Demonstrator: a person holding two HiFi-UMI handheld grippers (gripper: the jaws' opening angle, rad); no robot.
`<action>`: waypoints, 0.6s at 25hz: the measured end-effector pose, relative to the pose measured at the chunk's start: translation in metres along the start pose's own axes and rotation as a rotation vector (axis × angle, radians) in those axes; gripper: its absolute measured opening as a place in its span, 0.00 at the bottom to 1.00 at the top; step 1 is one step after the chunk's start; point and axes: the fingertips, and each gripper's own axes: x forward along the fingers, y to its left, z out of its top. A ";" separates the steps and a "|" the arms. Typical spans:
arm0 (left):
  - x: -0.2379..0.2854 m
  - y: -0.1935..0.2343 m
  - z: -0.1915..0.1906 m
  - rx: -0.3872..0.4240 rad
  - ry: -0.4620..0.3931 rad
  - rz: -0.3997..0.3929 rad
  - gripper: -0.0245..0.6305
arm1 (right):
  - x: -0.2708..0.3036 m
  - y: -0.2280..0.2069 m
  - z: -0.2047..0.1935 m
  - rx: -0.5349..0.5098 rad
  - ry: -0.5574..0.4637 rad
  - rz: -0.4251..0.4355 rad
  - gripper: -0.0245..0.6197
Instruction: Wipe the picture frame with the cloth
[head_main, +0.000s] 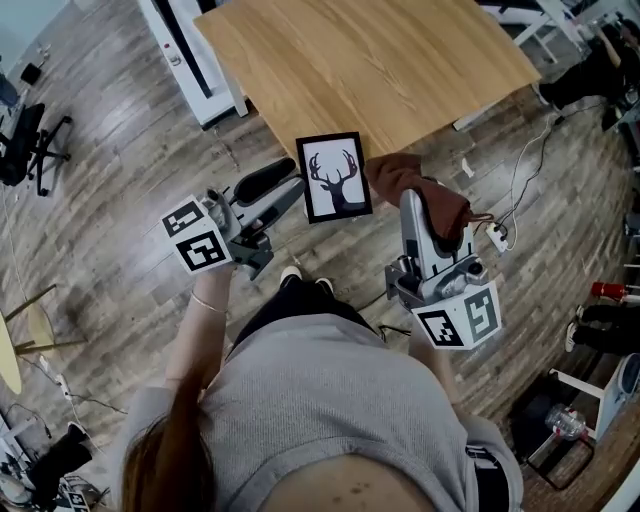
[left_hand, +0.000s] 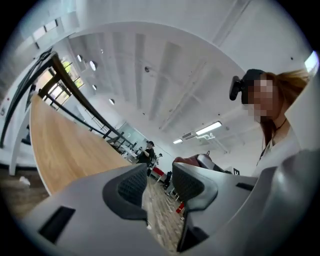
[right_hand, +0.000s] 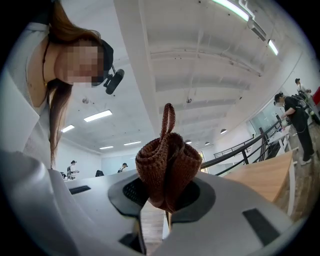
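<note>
The black picture frame (head_main: 333, 178) holds a deer-antler print and sits over the near corner of the wooden table (head_main: 370, 60). My left gripper (head_main: 285, 192) is just left of the frame's left edge, at about its height. Its jaws stand apart in the left gripper view (left_hand: 159, 182), with only floor showing between them and no frame there. My right gripper (head_main: 415, 200) is to the right of the frame and shut on a brown knitted cloth (head_main: 425, 195). The cloth (right_hand: 167, 167) bunches up between the pads, its loop sticking upward.
White table legs (head_main: 195, 60) stand at the far left of the table. An office chair (head_main: 30, 140) is at the left. A power strip with cables (head_main: 497, 237) lies on the wood floor right of the cloth, and a vacuum cleaner (head_main: 565, 425) at lower right.
</note>
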 end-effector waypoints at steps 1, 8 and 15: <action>0.004 -0.012 0.007 0.048 -0.005 0.007 0.26 | 0.000 0.002 0.004 -0.011 -0.005 0.003 0.19; 0.027 -0.057 0.027 0.314 -0.022 0.084 0.07 | 0.005 0.016 0.020 -0.107 -0.025 0.015 0.19; 0.042 -0.069 0.021 0.346 -0.016 0.095 0.05 | 0.002 0.023 0.024 -0.119 -0.026 0.034 0.19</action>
